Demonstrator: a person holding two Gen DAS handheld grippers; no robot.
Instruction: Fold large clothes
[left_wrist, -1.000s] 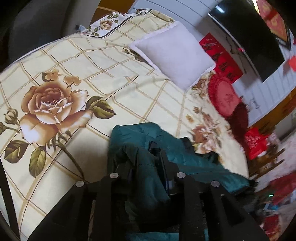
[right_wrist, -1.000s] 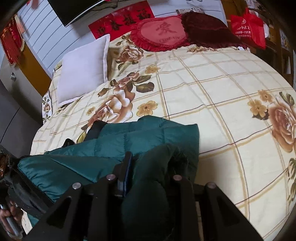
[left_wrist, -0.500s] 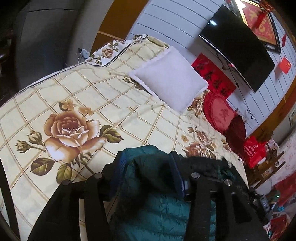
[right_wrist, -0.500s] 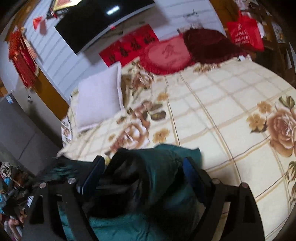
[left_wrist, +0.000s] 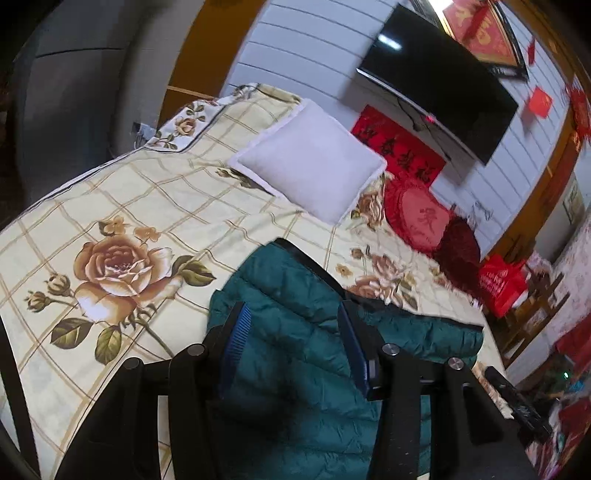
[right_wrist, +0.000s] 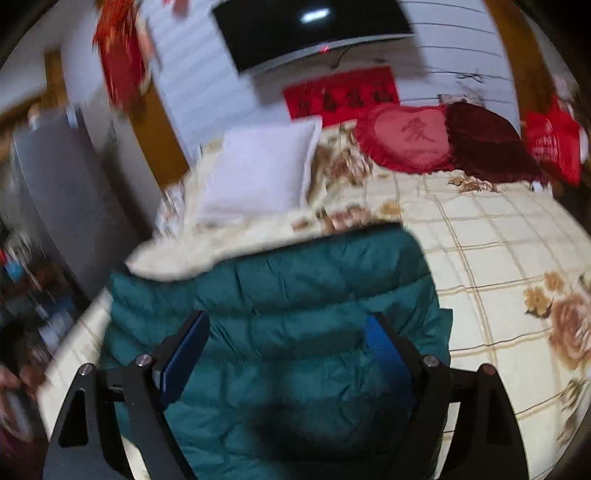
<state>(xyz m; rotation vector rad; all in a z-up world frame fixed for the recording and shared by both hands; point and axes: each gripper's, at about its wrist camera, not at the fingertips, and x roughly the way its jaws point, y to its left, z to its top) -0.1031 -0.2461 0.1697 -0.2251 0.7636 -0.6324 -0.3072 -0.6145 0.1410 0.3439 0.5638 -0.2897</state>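
**Folded down jacket on a floral bed**

A bed (left_wrist: 155, 192) with a cream, rose-printed checked cover fills the room's middle; a white pillow (left_wrist: 310, 170), a red heart cushion (right_wrist: 410, 136) and a wall television (left_wrist: 439, 77) stand at its head. The teal down jacket (left_wrist: 291, 295) lies folded near the bed's front edge. Left gripper (left_wrist: 295, 343) and right gripper (right_wrist: 284, 343): jaws spread, having just opened, above the jacket without pinching it. Open cover lies either side.
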